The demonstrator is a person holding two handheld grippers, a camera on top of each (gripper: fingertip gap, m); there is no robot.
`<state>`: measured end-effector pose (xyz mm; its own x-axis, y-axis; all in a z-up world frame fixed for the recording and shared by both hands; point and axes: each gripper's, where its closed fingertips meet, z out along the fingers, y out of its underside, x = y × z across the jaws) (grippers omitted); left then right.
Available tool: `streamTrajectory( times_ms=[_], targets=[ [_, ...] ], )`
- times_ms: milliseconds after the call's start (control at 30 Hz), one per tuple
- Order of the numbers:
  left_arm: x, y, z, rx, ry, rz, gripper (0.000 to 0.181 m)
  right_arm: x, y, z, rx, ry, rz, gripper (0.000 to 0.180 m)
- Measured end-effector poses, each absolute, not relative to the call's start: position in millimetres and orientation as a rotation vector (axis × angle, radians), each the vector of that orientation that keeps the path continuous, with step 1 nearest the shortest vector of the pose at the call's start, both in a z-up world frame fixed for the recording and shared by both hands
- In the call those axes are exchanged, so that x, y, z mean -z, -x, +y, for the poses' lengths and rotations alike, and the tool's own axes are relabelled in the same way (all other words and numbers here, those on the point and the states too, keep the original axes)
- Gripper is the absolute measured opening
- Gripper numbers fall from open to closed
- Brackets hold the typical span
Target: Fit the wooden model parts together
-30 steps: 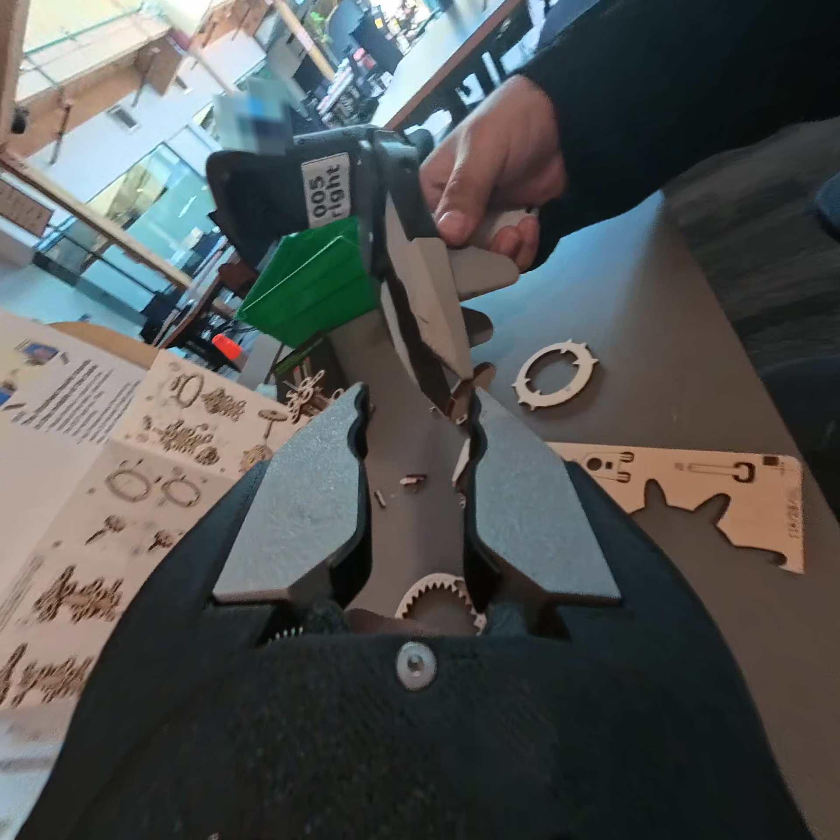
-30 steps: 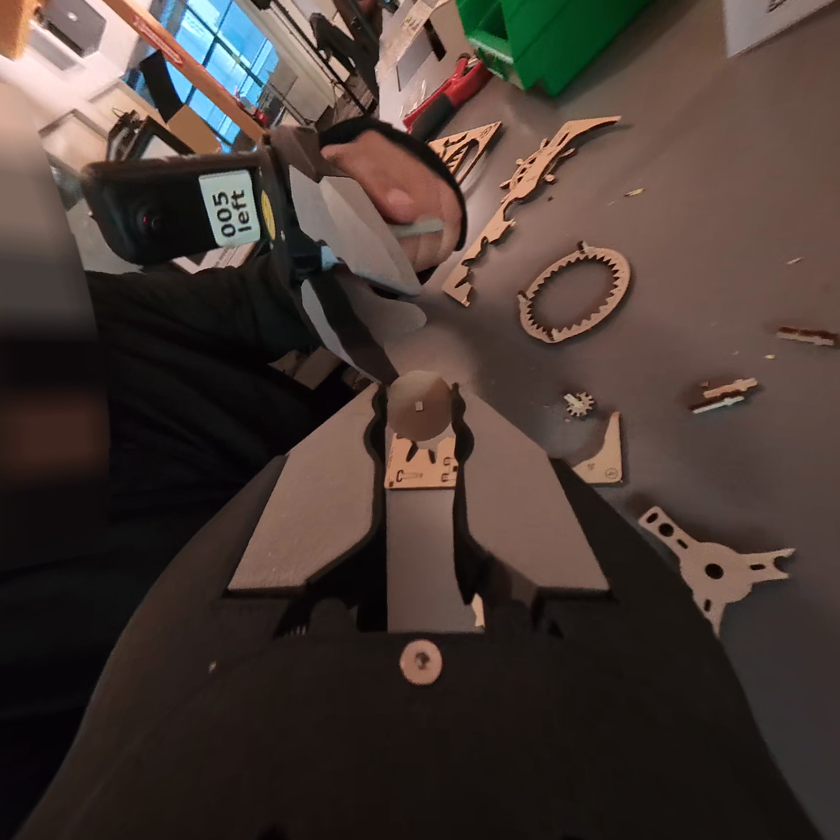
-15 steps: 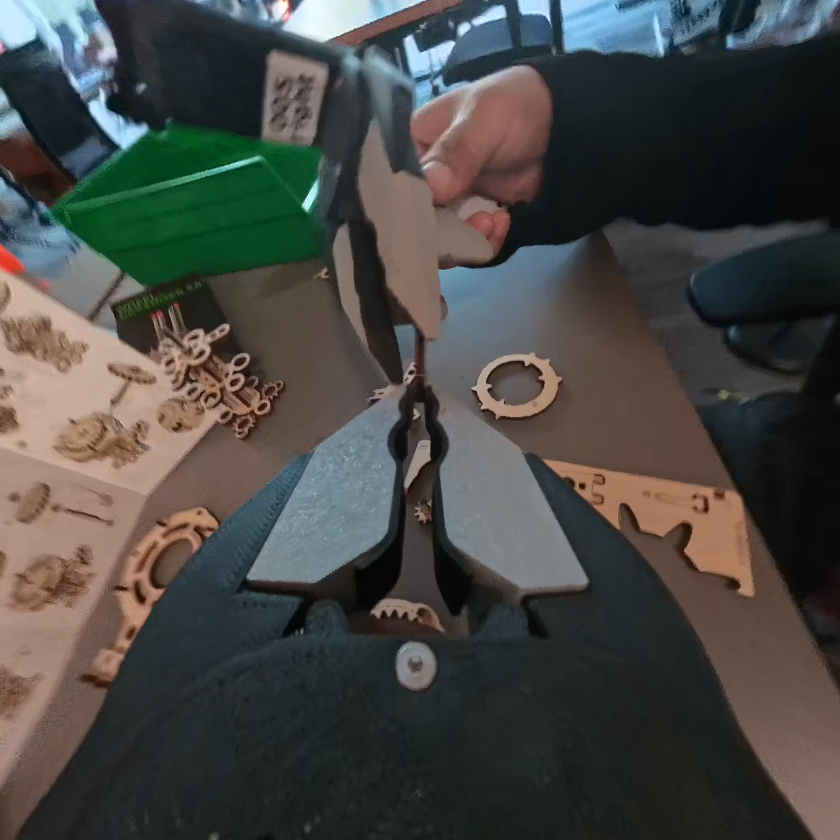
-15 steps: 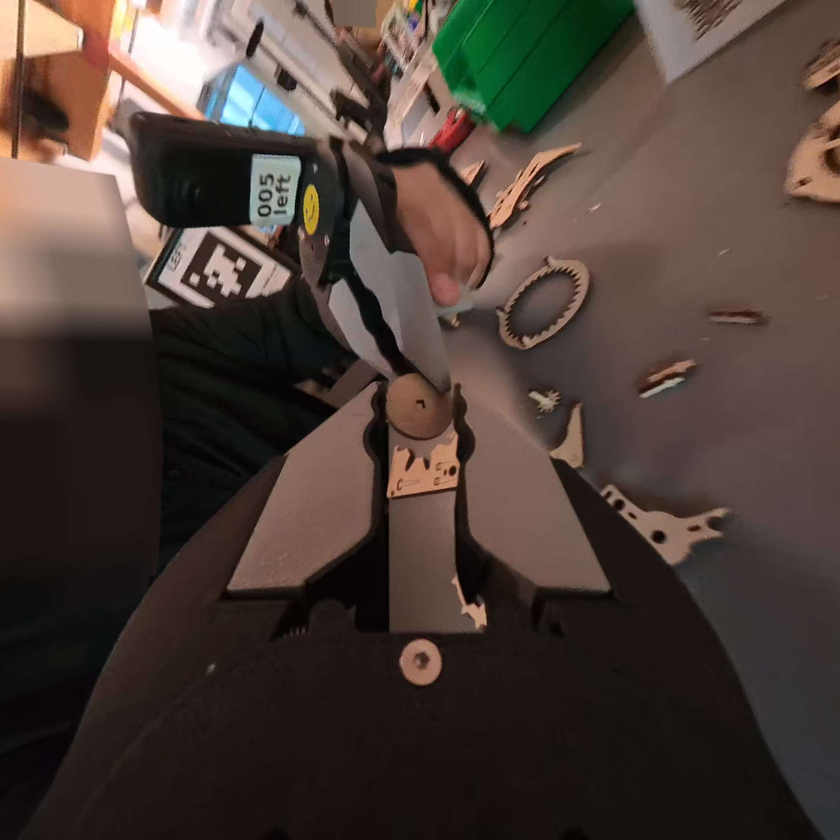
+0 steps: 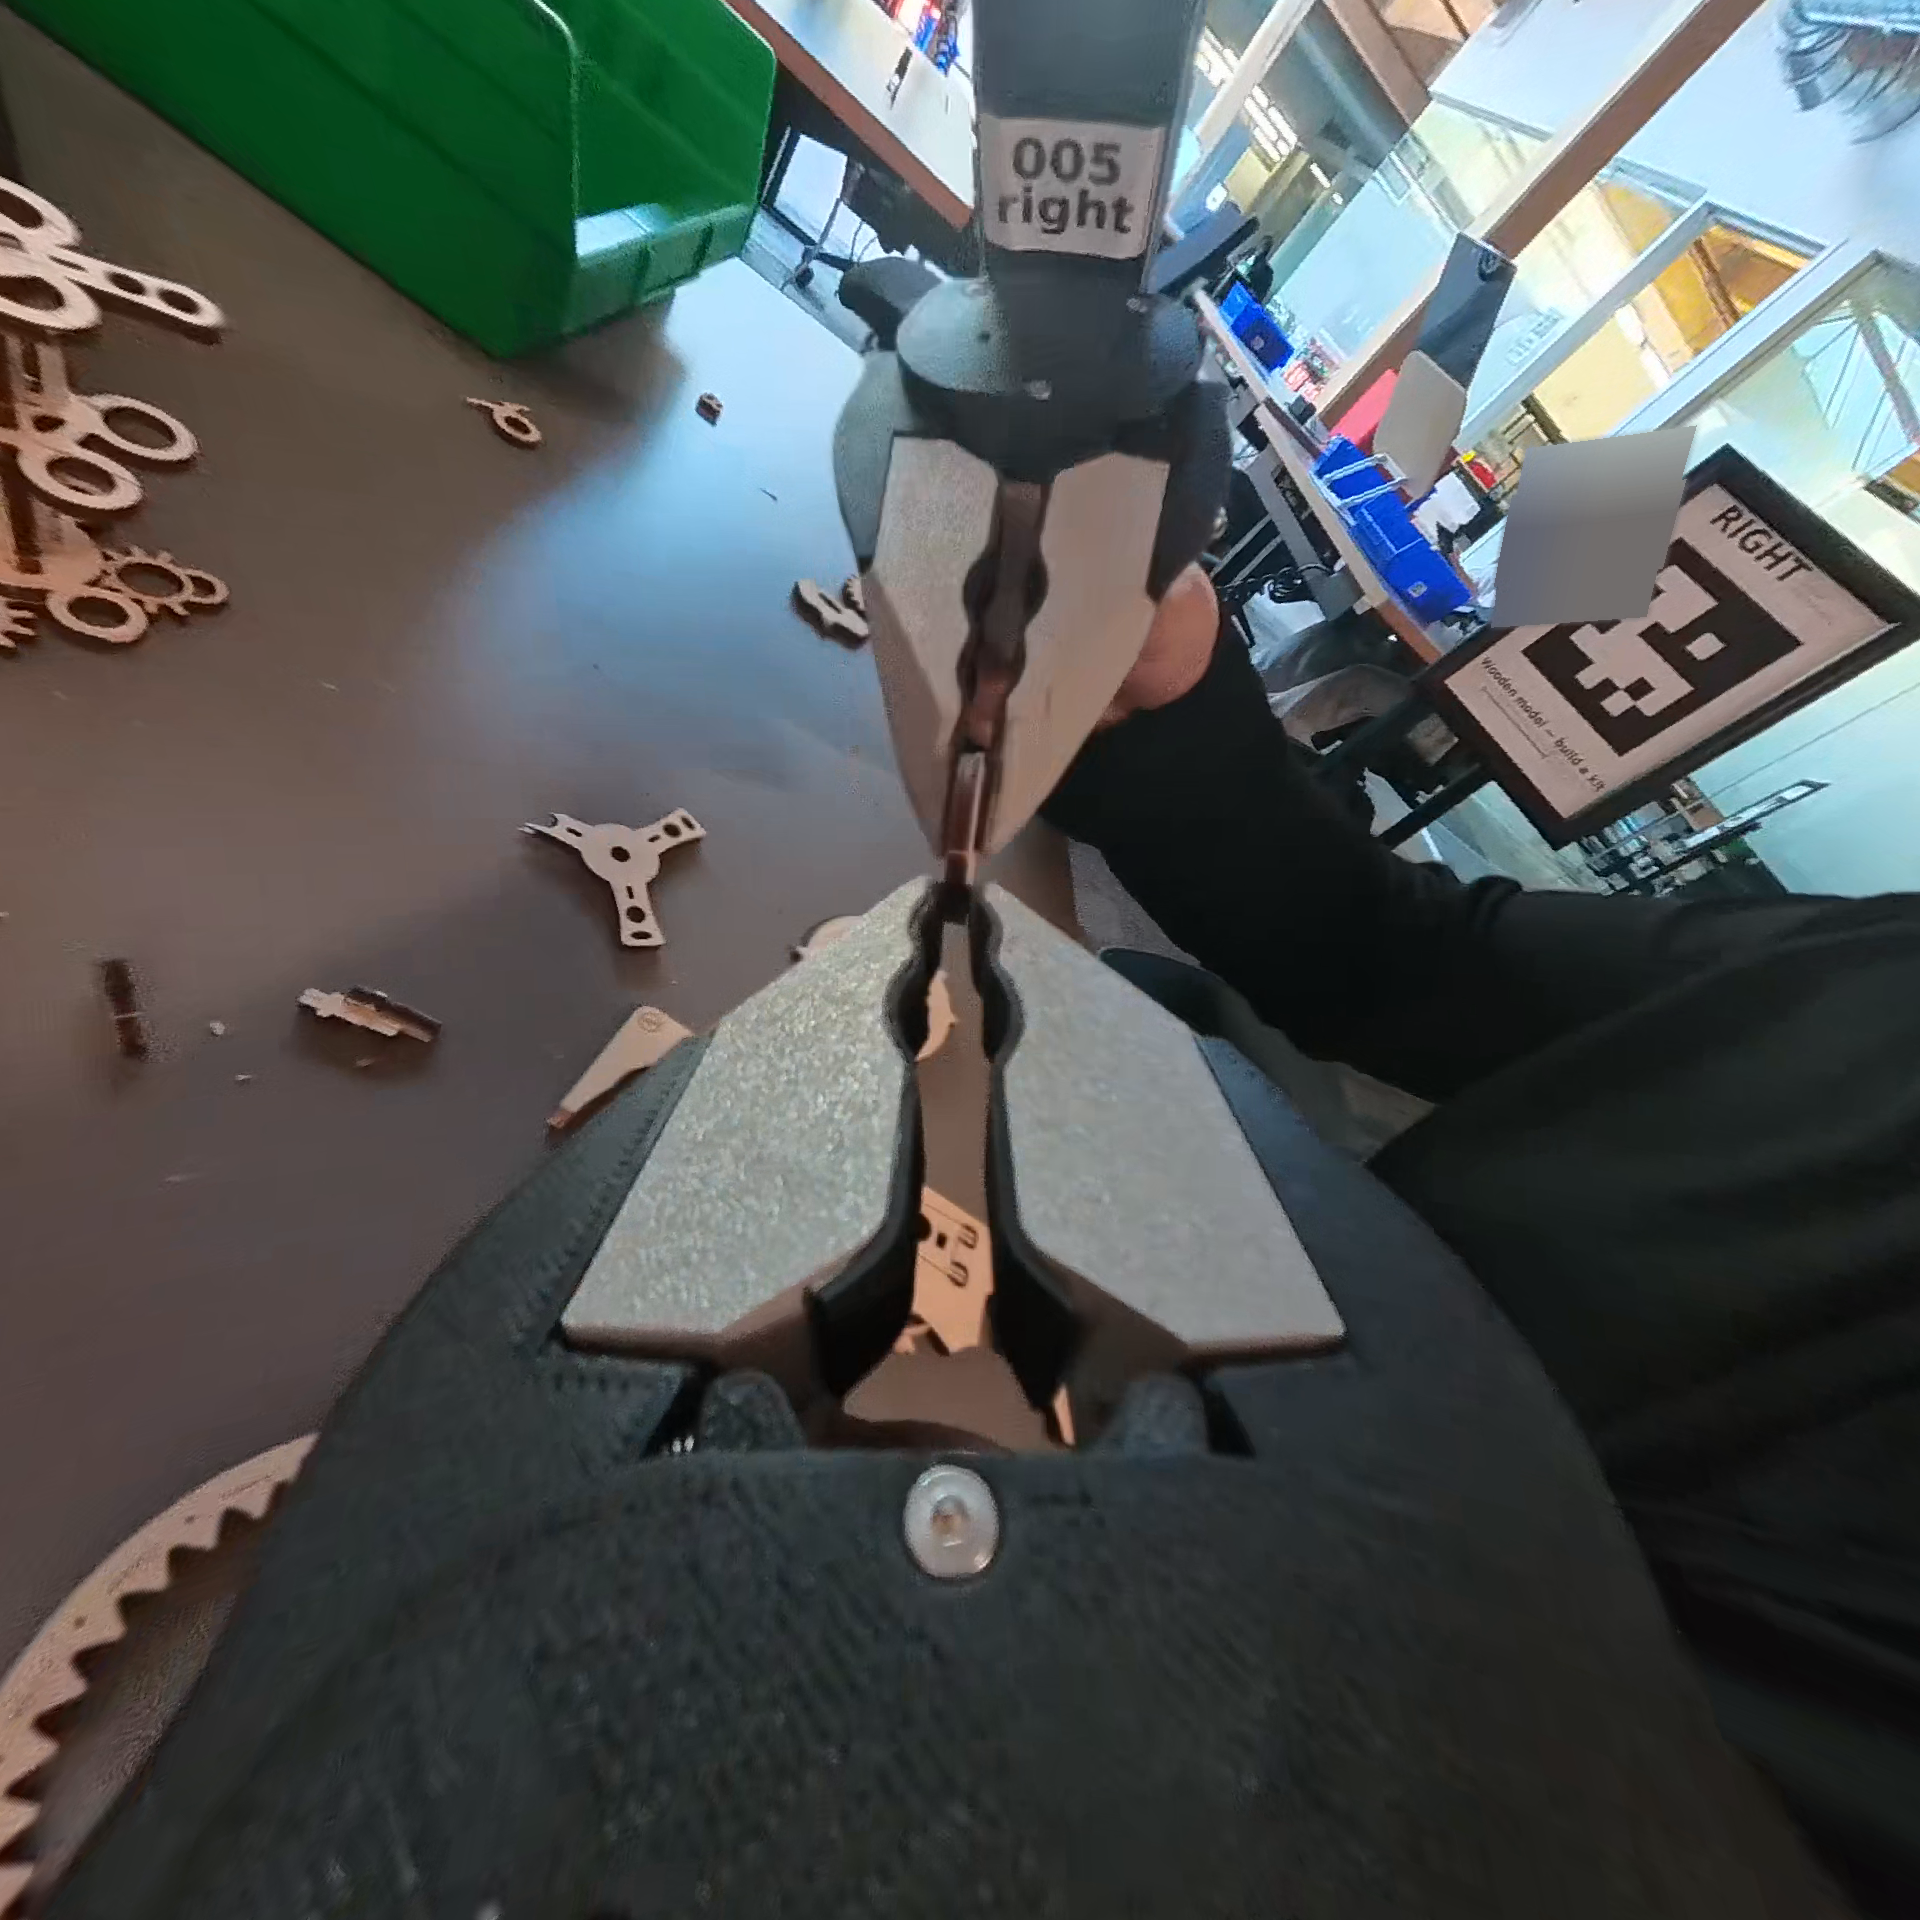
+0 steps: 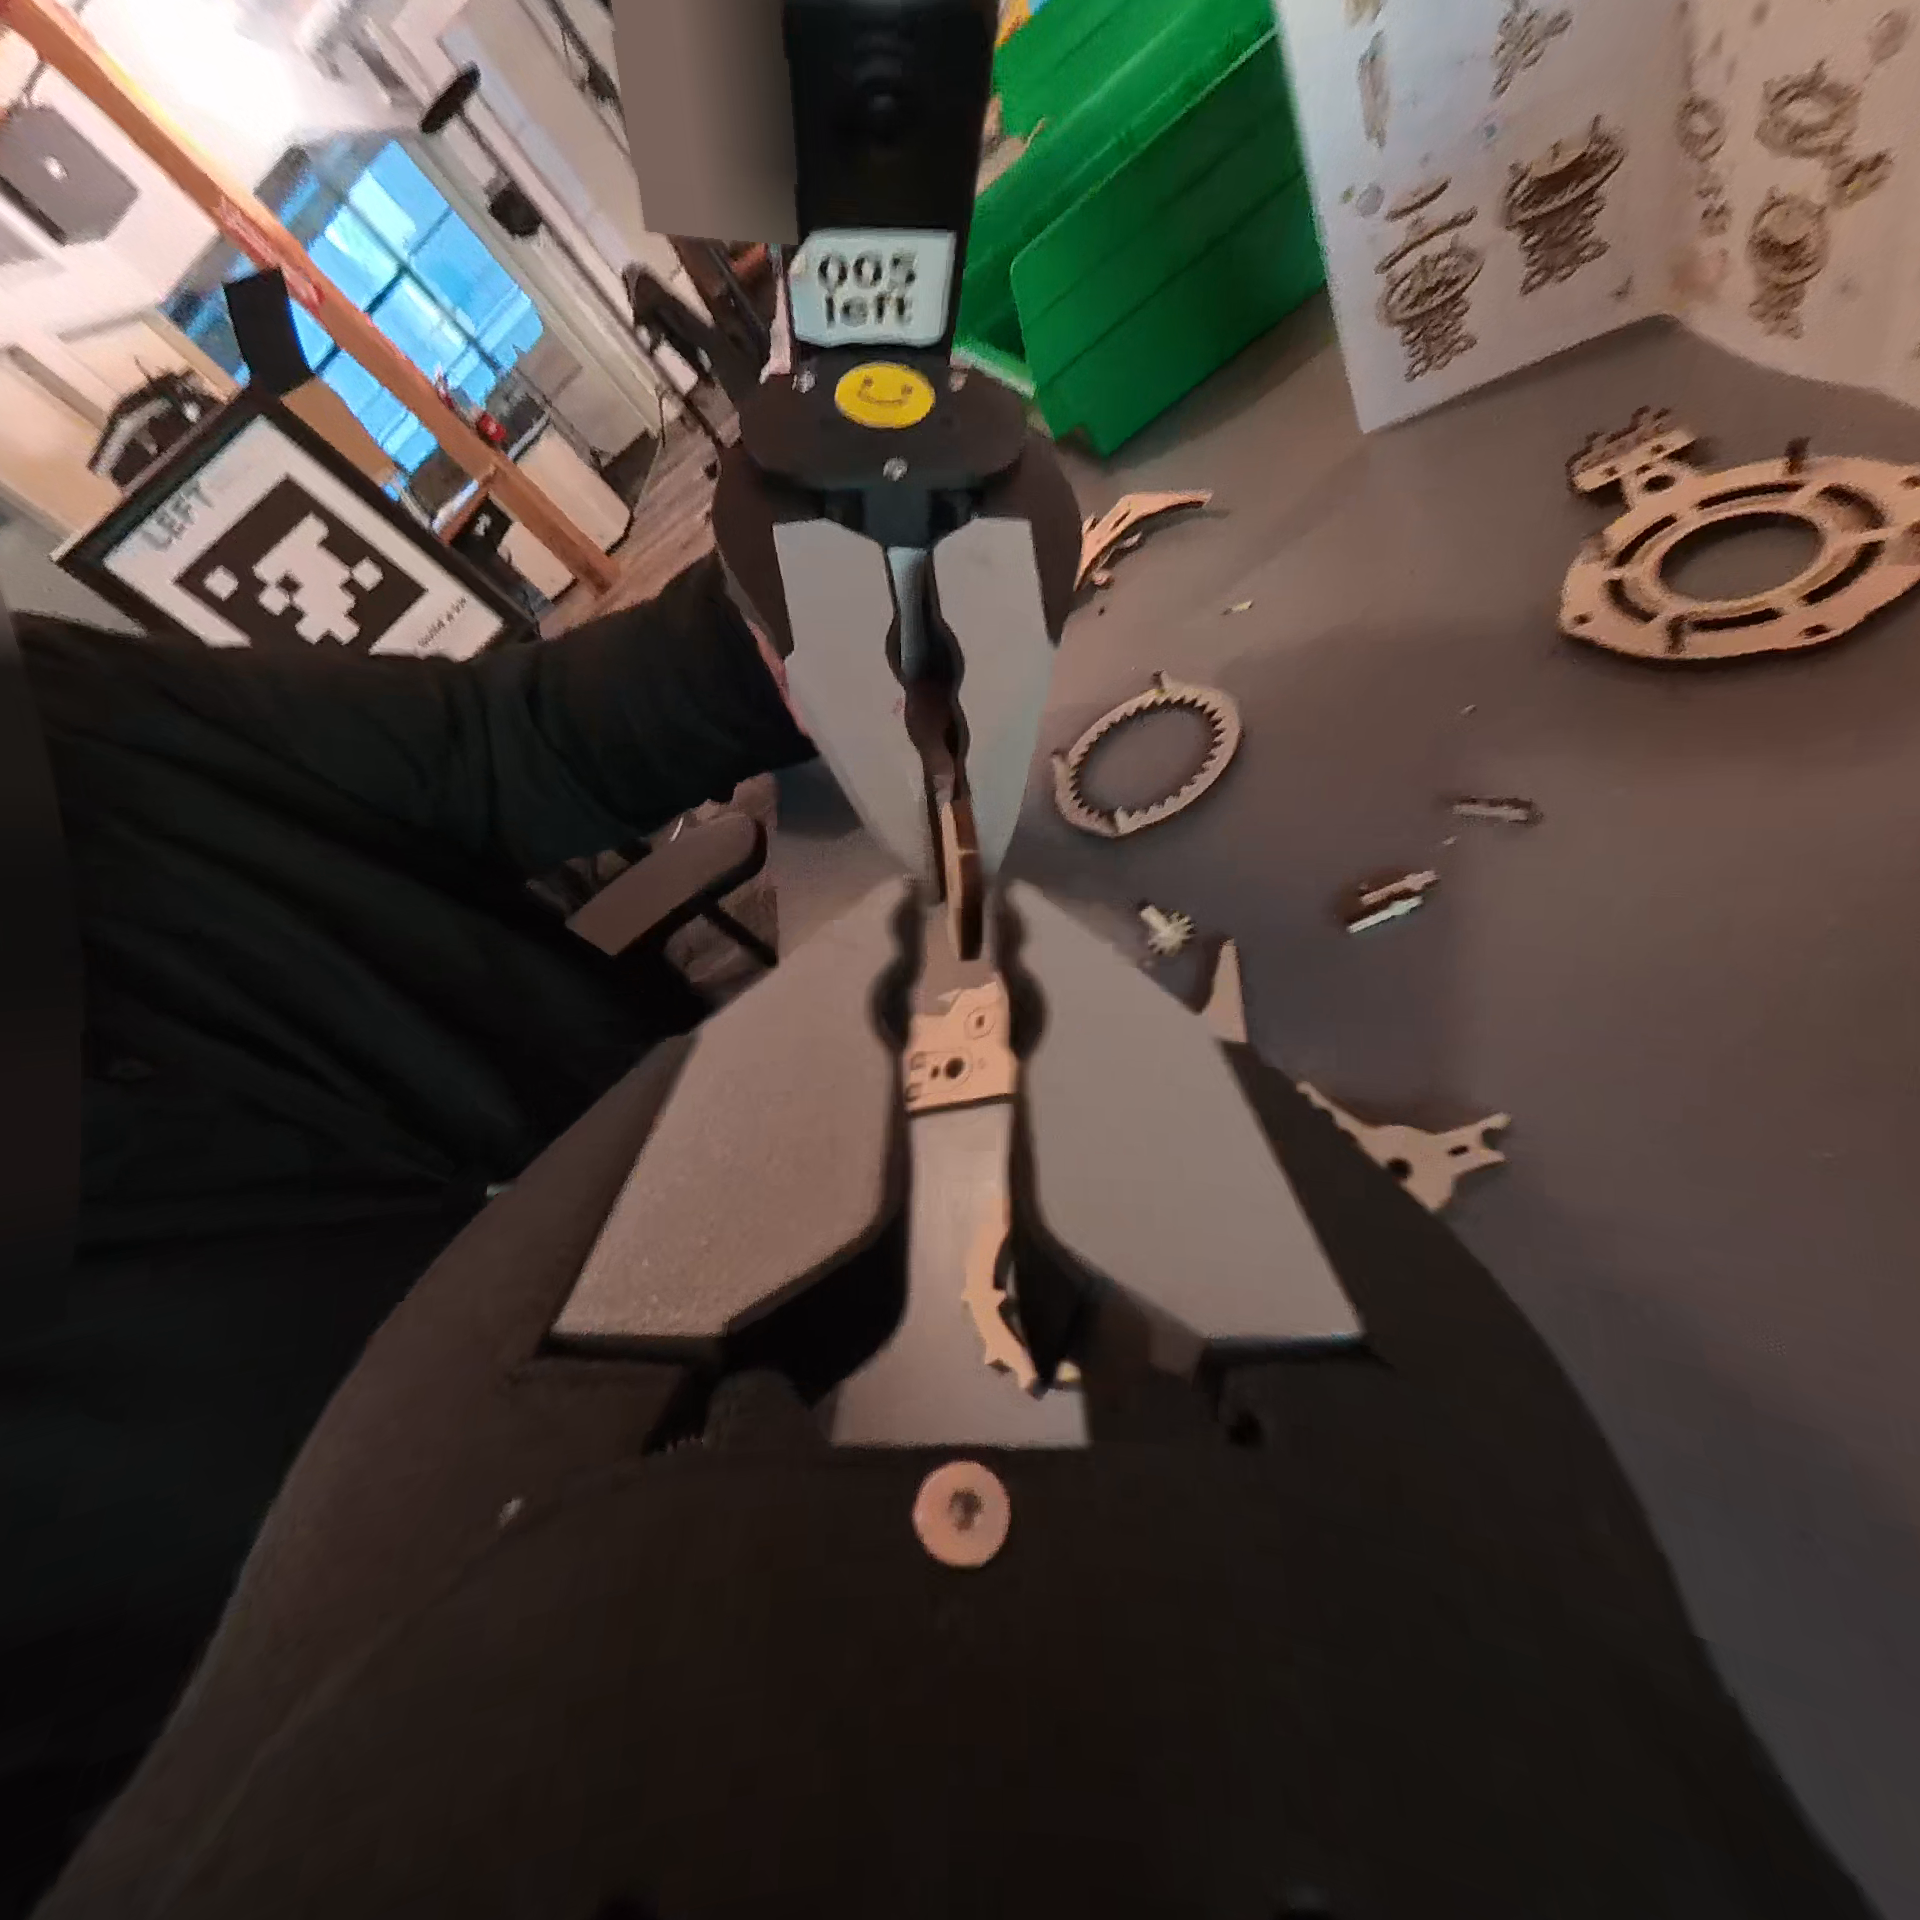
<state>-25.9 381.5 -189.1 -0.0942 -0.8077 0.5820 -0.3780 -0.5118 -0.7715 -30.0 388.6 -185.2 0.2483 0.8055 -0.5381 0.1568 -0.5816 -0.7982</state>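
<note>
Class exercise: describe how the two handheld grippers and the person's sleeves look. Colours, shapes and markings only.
Each gripper, left gripper and right gripper, has a black textured body, a round silver screw and two flat grey fingers tapering to points with wavy inner edges. Each carries a white label; the left also bears a yellow smiley sticker. The sleeves are black.

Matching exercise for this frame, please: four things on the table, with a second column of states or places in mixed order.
1 green bin
2 three-armed piece
3 toothed ring
4 instruction sheet

a lies flat, teeth pointing inward
b stands upright, printed with drawings
c plastic, at the table's far edge
d lies flat, holes along its arms

Pairs: 1-c, 2-d, 3-a, 4-b
</note>
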Motion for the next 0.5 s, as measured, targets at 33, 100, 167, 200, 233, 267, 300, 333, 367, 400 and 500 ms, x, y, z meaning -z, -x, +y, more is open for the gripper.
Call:
streamTrajectory(
  times_ms=[33,100,167,200,233,267,300,333,367,400,500],
  targets=[
    [190,27,381,1.624,1.840,1.288,0.001,188,32,385,-1.352,1.925,-0.891,0.000],
    [193,33,381,1.565,1.863,1.271,0.008,192,30,382,-1.331,1.952,-0.873,0.000],
    [195,53,386,1.454,1.872,1.230,0.018,195,21,380,-1.317,1.989,-0.831,0.000],
    [196,67,389,1.392,1.870,1.200,0.023,198,13,381,-1.304,2.020,-0.791,0.000],
    [197,83,393,1.326,1.870,1.169,0.025,203,3,385,-1.274,2.063,-0.739,0.000],
    [198,101,397,1.256,1.871,1.140,0.025,209,-11,391,-1.232,2.115,-0.683,0.000],
    [200,118,399,1.191,1.873,1.120,0.025,217,-26,397,-1.186,2.172,-0.634,0.000],
    [203,134,398,1.136,1.876,1.111,0.025,226,-41,403,-1.136,2.233,-0.592,0.000],
    [205,148,397,1.088,1.880,1.102,0.025,235,-55,409,-1.083,2.288,-0.559,0.000],
    [208,160,395,1.045,1.884,1.089,0.025,241,-67,416,-1.044,2.331,-0.529,0.000],
    [215,184,389,0.993,1.896,1.057,0.025,253,-81,424,-1.062,2.436,-0.487,0.000]
  ],
)
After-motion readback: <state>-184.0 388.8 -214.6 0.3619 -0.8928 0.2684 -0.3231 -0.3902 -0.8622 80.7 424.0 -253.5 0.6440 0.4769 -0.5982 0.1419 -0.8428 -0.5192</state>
